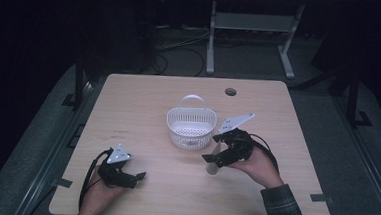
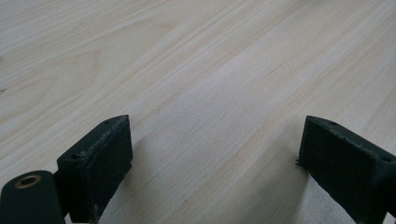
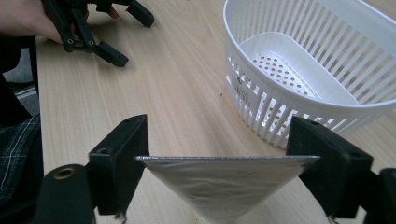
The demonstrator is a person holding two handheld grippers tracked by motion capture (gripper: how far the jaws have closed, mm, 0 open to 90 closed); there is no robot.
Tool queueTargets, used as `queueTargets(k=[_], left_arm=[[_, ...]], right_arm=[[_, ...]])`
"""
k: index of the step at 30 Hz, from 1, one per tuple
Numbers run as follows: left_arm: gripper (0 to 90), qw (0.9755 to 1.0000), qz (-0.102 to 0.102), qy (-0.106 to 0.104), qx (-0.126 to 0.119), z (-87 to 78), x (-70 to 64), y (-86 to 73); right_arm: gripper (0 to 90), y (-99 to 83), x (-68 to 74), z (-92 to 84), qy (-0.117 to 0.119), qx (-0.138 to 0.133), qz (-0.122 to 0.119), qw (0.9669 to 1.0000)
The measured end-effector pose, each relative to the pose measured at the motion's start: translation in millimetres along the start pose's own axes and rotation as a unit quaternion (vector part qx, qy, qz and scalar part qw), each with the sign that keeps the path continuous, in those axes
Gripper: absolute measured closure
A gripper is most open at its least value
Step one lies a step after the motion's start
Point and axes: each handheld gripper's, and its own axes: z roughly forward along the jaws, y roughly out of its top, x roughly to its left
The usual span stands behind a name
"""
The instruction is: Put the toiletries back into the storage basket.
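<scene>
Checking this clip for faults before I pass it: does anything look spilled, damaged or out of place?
Nothing stands out. The white basket stands upright and empty on the table. The right gripper has a silvery tube's flat end spanning its jaws, tube intact. The left gripper is open over bare wood.

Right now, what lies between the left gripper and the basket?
Nothing but bare table: in the high view, open wood runs from the left gripper to the basket.
</scene>
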Motion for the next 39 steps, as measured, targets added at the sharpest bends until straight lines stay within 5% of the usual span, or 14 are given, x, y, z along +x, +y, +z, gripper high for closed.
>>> queueTargets(k=[6,39], left_arm=[[8.8,1.0,0.0,0.0,0.0,0.0,0.0,0.0],[8.8,1.0,0.0,0.0,0.0,0.0,-0.1,0.0]], right_arm=[[28.8,-1.0,-0.3,-1.2,0.003,-0.002,0.0,1.0],[30.0,-2.4,-0.8,-12.6,0.003,-0.008,0.011,0.9999]])
